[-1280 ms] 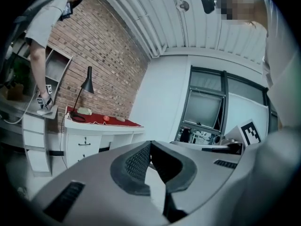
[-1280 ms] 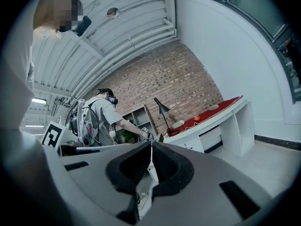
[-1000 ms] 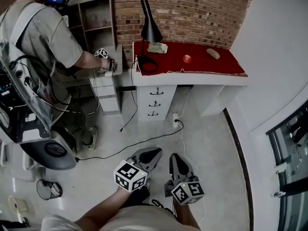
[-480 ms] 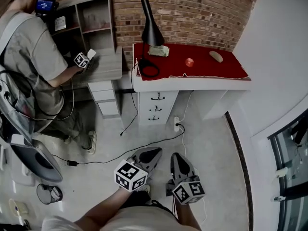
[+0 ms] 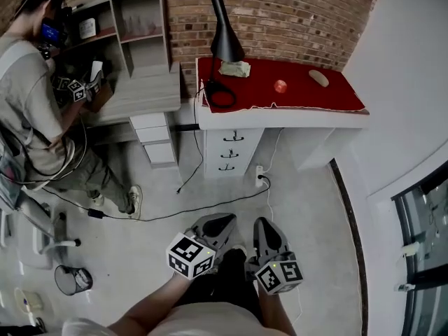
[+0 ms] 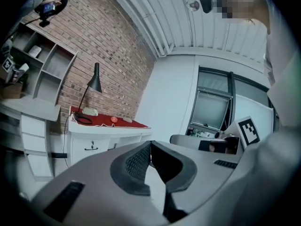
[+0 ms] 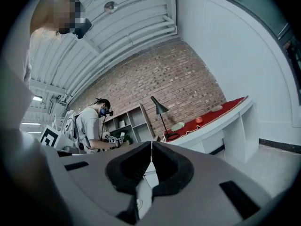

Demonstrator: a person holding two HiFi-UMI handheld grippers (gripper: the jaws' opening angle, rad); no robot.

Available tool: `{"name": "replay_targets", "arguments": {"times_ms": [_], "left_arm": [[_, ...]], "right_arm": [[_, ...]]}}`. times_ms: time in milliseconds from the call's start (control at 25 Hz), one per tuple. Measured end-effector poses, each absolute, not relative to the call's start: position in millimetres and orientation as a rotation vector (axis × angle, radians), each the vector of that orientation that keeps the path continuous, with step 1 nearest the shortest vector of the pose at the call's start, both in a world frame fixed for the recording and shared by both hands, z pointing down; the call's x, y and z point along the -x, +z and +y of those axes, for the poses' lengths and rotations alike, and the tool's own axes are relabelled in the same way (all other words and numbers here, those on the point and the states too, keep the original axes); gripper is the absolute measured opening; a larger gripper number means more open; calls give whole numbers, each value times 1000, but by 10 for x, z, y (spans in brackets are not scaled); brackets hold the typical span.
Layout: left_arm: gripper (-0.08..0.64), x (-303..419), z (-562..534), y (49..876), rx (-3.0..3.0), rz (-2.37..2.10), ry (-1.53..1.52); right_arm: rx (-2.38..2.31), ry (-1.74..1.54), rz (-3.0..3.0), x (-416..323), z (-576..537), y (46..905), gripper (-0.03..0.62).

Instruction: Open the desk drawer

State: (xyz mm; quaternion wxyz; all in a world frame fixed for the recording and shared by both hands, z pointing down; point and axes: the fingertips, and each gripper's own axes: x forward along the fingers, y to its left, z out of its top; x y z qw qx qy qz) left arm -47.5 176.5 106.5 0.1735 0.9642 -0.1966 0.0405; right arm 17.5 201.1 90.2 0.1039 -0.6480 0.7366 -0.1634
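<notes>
Rough brick wall (image 5: 294, 12), red cloth (image 5: 330, 98) — matt — over smooth white desk (image 5: 301, 120), matt black lamp (image 5: 225, 44)

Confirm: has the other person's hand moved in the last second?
Yes. The hand has gone left along the grey desk, away from the lamp, toward the left end of the shelves.

The white counter (image 5: 280, 120) is covered by a red cloth (image 5: 301, 96), on which rest a black lamp (image 5: 225, 42), a crumpled pale rag (image 5: 234, 68), a small red ball (image 5: 281, 86) and a pale oval object (image 5: 318, 78).
</notes>
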Motion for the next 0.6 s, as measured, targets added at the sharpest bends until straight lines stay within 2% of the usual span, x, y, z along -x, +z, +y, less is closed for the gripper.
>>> {"name": "replay_targets", "arguments": {"times_ms": [600], "left_arm": [[10, 562, 1622, 1111, -2741, -588, 126]], "right_arm": [[1920, -418, 2158, -169, 2028, 816, 18]]}}
